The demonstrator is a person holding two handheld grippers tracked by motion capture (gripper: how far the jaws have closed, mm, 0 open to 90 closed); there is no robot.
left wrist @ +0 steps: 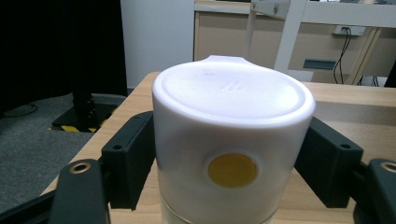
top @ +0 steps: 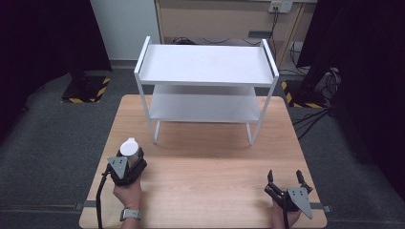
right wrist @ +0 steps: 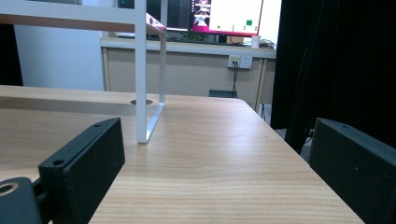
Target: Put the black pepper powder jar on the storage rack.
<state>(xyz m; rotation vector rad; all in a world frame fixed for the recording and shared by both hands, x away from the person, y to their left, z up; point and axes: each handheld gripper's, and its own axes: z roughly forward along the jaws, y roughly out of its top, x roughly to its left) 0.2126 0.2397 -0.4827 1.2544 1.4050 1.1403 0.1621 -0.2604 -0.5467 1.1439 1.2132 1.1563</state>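
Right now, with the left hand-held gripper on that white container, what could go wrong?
1. The white container sits between the left hand-held gripper jaws on smooth, rounded sides; it might slip or tilt if lifted.
2. It stands near the table left edge, so a slip could send it off.
3. The shelf rack posts could clip it on the way in.

The light wooden bench [top: 205, 157] shows a pale tan grain. On it stands a plain white two-tier metal shelf rack [top: 206, 67]. The round white plastic container [left wrist: 231, 140] carries a yellow circular spot on its side and turns translucent towards its base. The left gripper [top: 127, 167] and the right gripper [top: 285, 183] are black, each topped with a grey plate. The floor is dark grey carpet [top: 43, 143], and a black base [top: 85, 89] on it has yellow-and-black hazard stripes.
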